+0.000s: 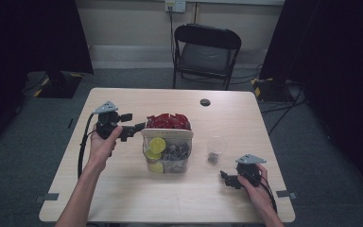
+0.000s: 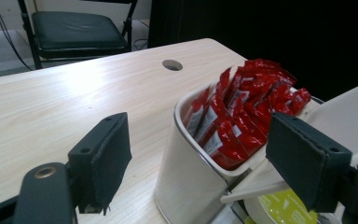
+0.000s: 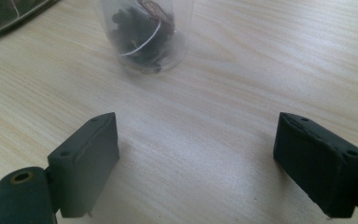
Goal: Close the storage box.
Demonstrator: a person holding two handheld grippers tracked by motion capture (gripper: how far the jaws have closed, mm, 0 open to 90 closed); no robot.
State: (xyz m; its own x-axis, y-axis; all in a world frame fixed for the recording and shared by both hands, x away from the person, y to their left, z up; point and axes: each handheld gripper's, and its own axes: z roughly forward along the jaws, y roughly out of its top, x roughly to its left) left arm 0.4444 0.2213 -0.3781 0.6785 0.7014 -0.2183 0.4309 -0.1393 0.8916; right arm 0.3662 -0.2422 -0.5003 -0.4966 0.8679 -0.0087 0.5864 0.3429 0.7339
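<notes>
In the middle of the table stands a white container (image 1: 167,134) of red sachets (image 1: 168,121), joined to a clear bin (image 1: 166,156) that holds yellow-green discs (image 1: 157,144) and dark items. My left gripper (image 1: 133,124) is open at its left rim. In the left gripper view the jaws of that gripper (image 2: 200,158) straddle the white container's (image 2: 182,186) near corner, with the sachets (image 2: 242,112) just beyond. A clear cup (image 1: 216,149) holding a dark tea bag stands to the right. My right gripper (image 1: 226,179) rests open near the cup (image 3: 144,32), the bare table between the jaws of this gripper (image 3: 196,158).
A round cable hole (image 1: 205,102) sits in the wooden table (image 1: 123,198) at the back. A black folding chair (image 1: 205,52) stands behind the table. Dark curtains and stands flank both sides.
</notes>
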